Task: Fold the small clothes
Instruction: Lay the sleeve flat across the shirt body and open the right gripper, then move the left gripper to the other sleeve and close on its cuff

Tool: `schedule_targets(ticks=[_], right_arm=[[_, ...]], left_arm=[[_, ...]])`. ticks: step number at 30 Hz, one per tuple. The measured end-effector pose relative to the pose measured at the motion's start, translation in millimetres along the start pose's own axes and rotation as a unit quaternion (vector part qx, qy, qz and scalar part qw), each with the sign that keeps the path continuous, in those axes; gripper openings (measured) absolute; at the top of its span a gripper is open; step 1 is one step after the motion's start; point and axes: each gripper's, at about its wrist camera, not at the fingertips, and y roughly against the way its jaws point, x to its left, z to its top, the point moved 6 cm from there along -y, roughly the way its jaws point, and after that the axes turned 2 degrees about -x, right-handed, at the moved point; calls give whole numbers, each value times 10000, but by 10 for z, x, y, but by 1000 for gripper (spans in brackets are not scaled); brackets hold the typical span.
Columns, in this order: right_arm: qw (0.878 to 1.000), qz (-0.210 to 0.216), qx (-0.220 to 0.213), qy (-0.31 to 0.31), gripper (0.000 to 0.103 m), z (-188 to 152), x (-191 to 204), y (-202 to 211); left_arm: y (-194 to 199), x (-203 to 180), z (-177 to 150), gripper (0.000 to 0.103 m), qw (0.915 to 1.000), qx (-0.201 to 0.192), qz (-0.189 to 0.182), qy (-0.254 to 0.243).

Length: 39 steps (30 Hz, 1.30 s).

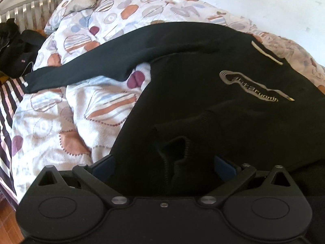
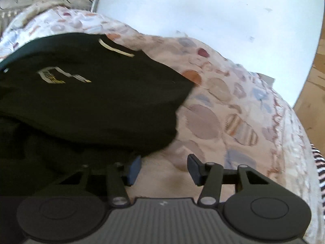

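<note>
Between the left gripper's (image 1: 162, 162) jaws, black sweatshirt (image 1: 203, 105) hides their tips.

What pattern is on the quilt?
Pastel ovals and stripes on the quilt; clearest in the left wrist view.

The left gripper (image 1: 163, 162) and the right gripper (image 2: 164, 167) are black, with blue-padded fingers (image 2: 135, 169), silver rivets and 2 round discs each.

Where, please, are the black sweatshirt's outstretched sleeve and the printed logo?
sleeve (image 1: 97, 65), left wrist view, middle of its length.
logo (image 1: 251, 87), left wrist view, centre of the print.
</note>
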Motion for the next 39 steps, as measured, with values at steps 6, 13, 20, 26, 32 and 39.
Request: schedule_targets(ticks=[6,13,20,26,32,39], right_arm=[[9945,-681,-241,763,72,37,155,-117],[9783,-973,-682,1700,52,111,329,-185],[9905,-962,-443,877,6,193,162,-61],[9913,-560,103,-1190,6,102,-162,-85],[9898,-592,153,-1287,9,48,-126,-64],[9914,-495,-75,-1211,69,33,-125,234]], left_arm=[[-4,1,-18,102,10000,-1,37,-17],[-1,7,-17,102,10000,6,41,-25],[4,0,-21,103,10000,31,31,-53],[-10,-43,-63,103,9999,50,-54,-142],[89,81,-34,102,9997,-35,-209,-101],[279,788,128,102,9988,-352,-23,332]])
